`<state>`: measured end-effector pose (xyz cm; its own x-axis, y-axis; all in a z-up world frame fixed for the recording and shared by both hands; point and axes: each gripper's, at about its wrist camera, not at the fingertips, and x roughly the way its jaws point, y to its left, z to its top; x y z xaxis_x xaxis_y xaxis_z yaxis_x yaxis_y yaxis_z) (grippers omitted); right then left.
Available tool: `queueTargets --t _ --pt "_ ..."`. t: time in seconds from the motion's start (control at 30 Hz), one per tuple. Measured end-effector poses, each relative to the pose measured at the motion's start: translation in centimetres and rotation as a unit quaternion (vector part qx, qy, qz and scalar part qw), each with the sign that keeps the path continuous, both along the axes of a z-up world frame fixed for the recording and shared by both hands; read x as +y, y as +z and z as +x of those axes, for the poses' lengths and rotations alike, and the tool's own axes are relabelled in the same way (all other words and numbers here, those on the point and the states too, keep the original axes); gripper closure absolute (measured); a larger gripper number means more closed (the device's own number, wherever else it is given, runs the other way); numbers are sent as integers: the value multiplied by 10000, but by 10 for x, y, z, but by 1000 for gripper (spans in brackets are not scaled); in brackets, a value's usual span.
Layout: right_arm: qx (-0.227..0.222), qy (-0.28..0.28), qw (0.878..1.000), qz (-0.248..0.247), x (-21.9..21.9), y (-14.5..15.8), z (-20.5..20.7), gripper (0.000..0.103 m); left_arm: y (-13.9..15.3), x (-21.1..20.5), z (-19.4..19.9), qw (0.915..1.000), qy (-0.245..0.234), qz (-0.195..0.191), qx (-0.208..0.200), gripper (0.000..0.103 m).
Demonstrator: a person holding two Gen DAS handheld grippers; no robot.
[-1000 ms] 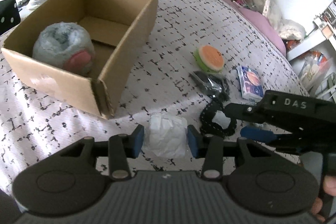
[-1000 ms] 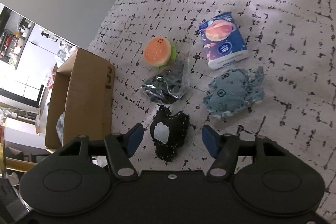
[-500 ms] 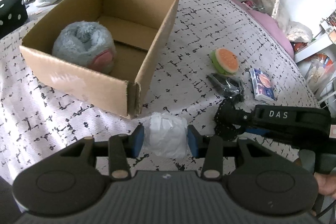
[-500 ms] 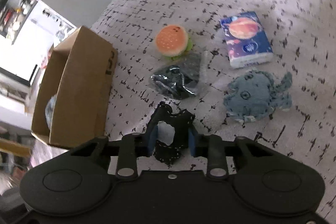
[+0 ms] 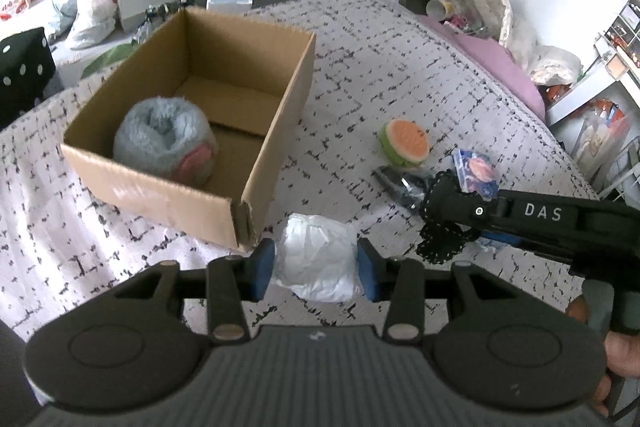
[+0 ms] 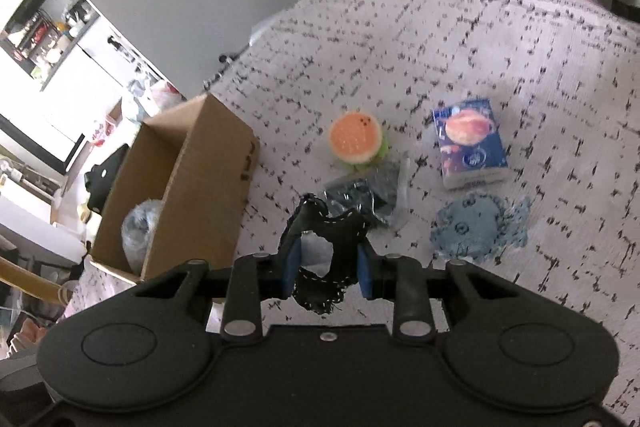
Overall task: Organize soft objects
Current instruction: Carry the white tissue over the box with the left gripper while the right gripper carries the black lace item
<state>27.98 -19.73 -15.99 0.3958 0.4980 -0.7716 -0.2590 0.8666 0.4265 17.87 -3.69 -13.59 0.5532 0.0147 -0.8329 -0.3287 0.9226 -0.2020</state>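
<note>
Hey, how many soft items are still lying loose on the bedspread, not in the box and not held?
4: burger toy, black bagged bundle just in front of it, tissue pack to their right, blue fish plush below the pack. More could lie outside the view.

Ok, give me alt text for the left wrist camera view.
The left gripper clamps a crumpled white bundle above a speckled bedspread. Behind it sits an open cardboard box holding a fluffy grey plush; the right gripper grips a black fabric piece at right.
</note>
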Motion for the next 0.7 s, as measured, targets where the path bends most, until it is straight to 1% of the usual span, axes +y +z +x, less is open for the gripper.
queueTargets --t 0.37,0.7 --pt "-421 -74 9987 284 -10 32 -13 74 38 6 -7 9992 74 155 -363 60" --pt "-859 89 9955 392 1 57 -32 74 57 26 -6 9985 59 253 -491 60"
